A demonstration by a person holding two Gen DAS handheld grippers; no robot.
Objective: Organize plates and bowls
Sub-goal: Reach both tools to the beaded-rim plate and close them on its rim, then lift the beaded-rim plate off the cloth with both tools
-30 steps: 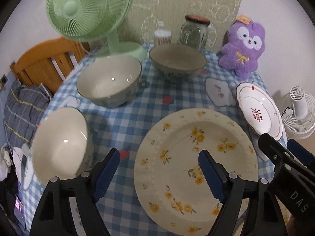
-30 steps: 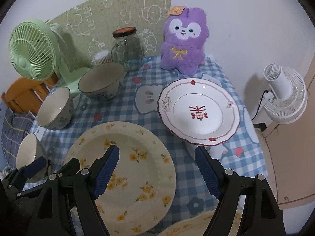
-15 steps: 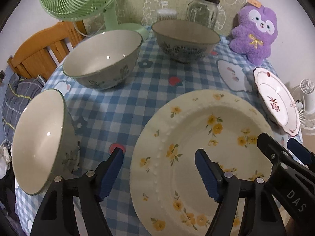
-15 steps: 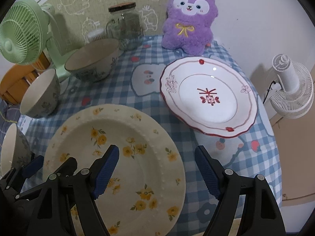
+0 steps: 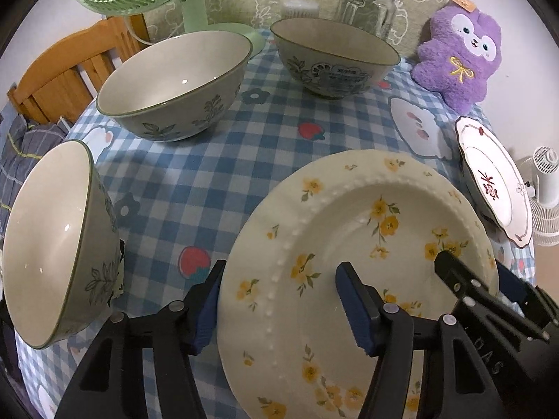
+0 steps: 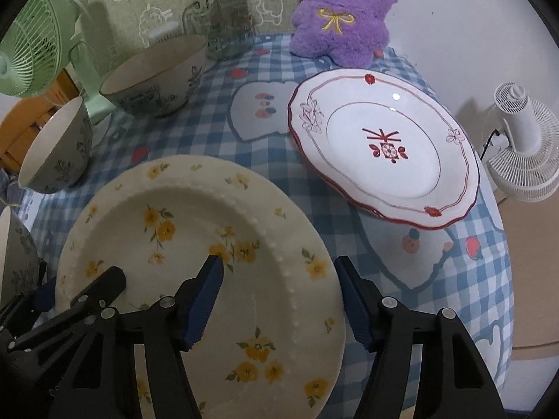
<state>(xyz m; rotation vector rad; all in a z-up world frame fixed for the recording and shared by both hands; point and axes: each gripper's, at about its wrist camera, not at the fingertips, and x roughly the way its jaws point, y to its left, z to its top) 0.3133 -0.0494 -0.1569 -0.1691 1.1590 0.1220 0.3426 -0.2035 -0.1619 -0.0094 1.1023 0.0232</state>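
Left claw (image 5: 279,300) is straddling the left rim of the yellow-flowered plate (image 5: 349,244), jaws closing, pads not yet pressing. Right claw (image 6: 279,296) is straddling the plate's right rim, also closing, still spread. The plate is lying on the checked desk (image 5: 195,181). Beyond it, the red-trimmed plate (image 6: 384,146) is sitting near the desk's right edge; three bowls (image 5: 174,83) are standing left and behind.
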